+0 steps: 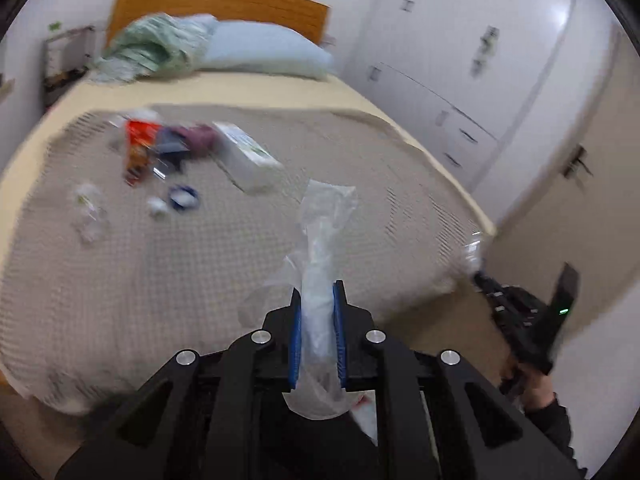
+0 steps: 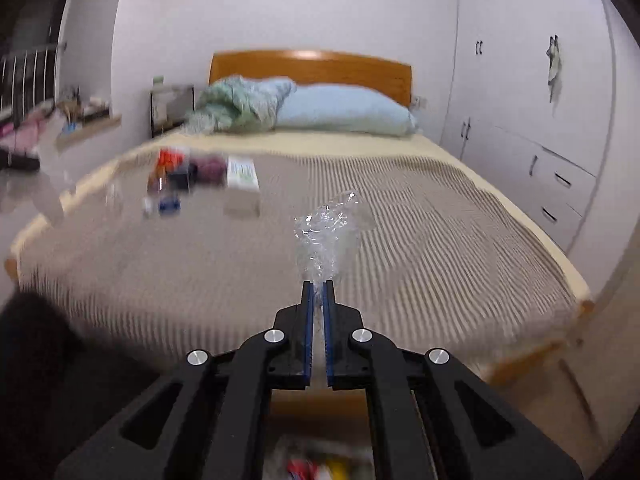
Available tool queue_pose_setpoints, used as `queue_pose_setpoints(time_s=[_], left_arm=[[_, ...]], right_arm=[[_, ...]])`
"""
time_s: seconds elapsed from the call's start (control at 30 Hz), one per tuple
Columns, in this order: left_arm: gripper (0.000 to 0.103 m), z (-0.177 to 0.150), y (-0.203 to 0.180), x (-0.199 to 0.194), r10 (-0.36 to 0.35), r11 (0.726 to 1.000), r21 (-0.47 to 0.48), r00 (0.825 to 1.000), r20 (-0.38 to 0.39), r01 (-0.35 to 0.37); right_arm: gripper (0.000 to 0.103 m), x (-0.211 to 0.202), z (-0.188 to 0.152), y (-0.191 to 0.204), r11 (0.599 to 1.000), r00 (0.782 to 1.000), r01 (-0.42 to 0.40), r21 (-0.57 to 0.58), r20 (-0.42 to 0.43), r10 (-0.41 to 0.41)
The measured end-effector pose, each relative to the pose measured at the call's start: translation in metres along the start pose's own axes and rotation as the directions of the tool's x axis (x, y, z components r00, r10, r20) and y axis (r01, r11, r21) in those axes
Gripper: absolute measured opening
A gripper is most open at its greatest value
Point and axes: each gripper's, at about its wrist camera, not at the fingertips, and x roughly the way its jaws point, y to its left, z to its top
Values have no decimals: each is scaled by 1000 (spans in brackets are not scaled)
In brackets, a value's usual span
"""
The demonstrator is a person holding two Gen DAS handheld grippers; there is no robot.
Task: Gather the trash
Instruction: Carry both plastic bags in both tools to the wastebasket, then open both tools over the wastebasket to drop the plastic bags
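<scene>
My left gripper [image 1: 317,292] is shut on a clear plastic bag [image 1: 320,248] that sticks up past the fingertips, above the near edge of the bed. My right gripper [image 2: 318,286] is shut on a crumpled clear plastic wrapper [image 2: 326,236], also over the bed's near end. The right gripper also shows in the left wrist view [image 1: 480,276] at the bed's right corner. On the bed's far left lies a pile of trash: an orange snack packet [image 1: 138,148], a purple item [image 1: 200,138], a white box [image 1: 250,156], a blue-and-white ring [image 1: 183,197] and a clear bottle [image 1: 88,216].
The bed [image 2: 400,208] has a beige blanket, a blue pillow [image 2: 344,114] and a green quilt by the wooden headboard. White wardrobes [image 2: 528,120] line the right wall. A container with colourful trash [image 2: 320,466] sits blurred below my right gripper. A bedside shelf [image 2: 172,106] stands at the left.
</scene>
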Motion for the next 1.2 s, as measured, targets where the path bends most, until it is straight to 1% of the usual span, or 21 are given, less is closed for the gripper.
queue_pose_setpoints(time_s=[0.03,0.13,0.2,0.3,0.4,0.47,0.53,0.6,0.63,0.7,0.73,0.77,0.8,0.87,0.9,0.97,1.0,1.03,1.07,1.13,1.2], left_arm=[[11,-17,-13,7,-40,999,-5,999,-21,40],[11,-48,-40,40,-100,995,15,988,-121,103],[11,-63,-56,62,-124,989,57,977,-173,136],[11,-76,-78,90,-150,978,107,962,-227,178],[11,-89,-104,125,-158,966,152,942,-295,210],[11,-97,-122,156,-162,956,175,922,-353,235],[11,-105,-134,194,-161,951,173,889,-430,256],[11,-118,-141,235,-122,961,158,857,-500,229],[11,-129,-146,265,-87,965,161,828,-554,209],[11,-146,-154,299,-44,971,161,791,-610,178],[11,-159,-157,326,-17,975,156,758,-653,156],[11,-167,-158,339,-7,976,155,741,-672,150],[11,-178,-163,359,0,977,153,717,-698,150],[13,-190,-168,388,1,977,146,687,-727,154],[17,-196,-172,401,2,981,134,675,-738,143],[78,-210,-175,431,58,985,147,642,-764,86],[80,-212,-174,437,62,986,147,649,-758,77],[80,-213,-171,441,57,985,150,663,-746,83],[80,-212,-170,446,80,982,172,666,-742,74],[80,-206,-161,444,130,980,200,681,-721,25],[80,-195,-155,438,130,985,175,694,-708,-6]], right_arm=[[5,-7,-19,-3,1000,1000,9,-3,-28,-9],[5,-15,-82,-16,998,993,32,57,-111,-25],[5,-13,-120,-19,994,985,64,89,-164,-49],[5,-8,-169,-27,982,972,60,178,-235,-17],[5,15,-216,-35,967,940,84,240,-340,3],[5,23,-239,-36,959,921,101,266,-389,11],[5,35,-263,-36,949,898,100,300,-438,44],[5,42,-279,-37,943,883,101,318,-466,63],[5,49,-289,-34,938,871,98,332,-484,80],[5,58,-306,-31,929,855,101,356,-508,102],[5,63,-315,-30,922,845,102,374,-522,118],[5,67,-324,-30,915,835,107,390,-535,130],[5,70,-333,-29,908,828,111,404,-543,140],[5,73,-344,-30,901,821,110,420,-549,155],[5,75,-349,-31,898,815,118,423,-558,156],[5,77,-356,-32,894,807,128,429,-569,158],[5,78,-356,-34,893,805,135,429,-573,153],[5,79,-357,-37,894,802,143,424,-579,146],[5,80,-358,-38,895,802,146,422,-580,143],[5,84,-358,-44,891,801,152,428,-582,143],[5,92,-357,-49,890,798,151,430,-584,147]])
